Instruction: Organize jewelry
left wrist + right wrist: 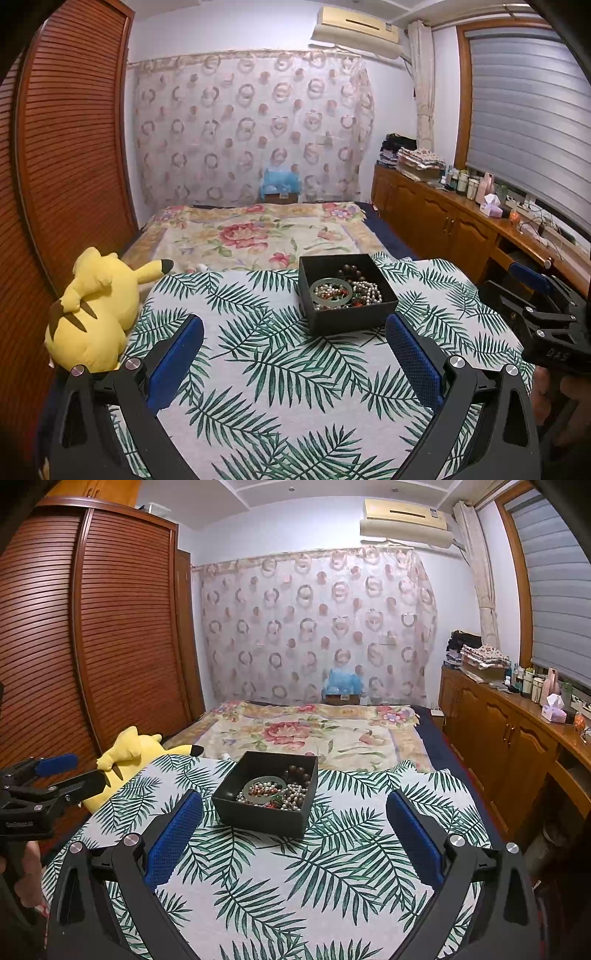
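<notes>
A black open box stands on a palm-leaf cloth. Inside lie a pale green bangle, pearl strands, dark brown beads and red-green beads. My left gripper is open and empty, hovering in front of the box. My right gripper is open and empty, also just short of the box. Each gripper shows at the edge of the other's view: the right one and the left one.
A yellow plush toy lies at the cloth's left edge. A bed with a floral blanket lies behind. A slatted wooden wardrobe is left; a wooden cabinet with bottles is right.
</notes>
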The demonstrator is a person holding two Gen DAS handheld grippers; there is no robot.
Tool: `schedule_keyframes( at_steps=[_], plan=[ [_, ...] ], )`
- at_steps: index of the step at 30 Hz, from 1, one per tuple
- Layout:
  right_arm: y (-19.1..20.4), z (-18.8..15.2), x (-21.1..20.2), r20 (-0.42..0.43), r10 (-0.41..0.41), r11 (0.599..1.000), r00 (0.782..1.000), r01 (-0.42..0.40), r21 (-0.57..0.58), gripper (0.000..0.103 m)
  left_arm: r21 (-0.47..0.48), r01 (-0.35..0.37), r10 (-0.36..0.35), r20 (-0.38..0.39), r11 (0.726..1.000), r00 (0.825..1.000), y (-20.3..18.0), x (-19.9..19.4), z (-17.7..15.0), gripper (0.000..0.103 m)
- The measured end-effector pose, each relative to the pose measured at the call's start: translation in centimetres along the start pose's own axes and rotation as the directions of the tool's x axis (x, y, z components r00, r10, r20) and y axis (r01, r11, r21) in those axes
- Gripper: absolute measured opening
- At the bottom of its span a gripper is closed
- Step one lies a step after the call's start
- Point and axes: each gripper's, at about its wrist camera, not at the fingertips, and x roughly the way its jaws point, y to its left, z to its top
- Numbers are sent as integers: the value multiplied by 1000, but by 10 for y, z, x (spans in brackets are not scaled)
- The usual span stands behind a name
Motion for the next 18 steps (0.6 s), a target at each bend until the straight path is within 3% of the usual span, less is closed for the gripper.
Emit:
schedule_keyframes(
  at_steps=[18],
  plan=[
    [0, -2, 1, -1, 1, 1000, 1000, -1, 0, 100, 0, -2, 2, 0, 1000, 1000, -1, 0, 0, 95]
  ],
)
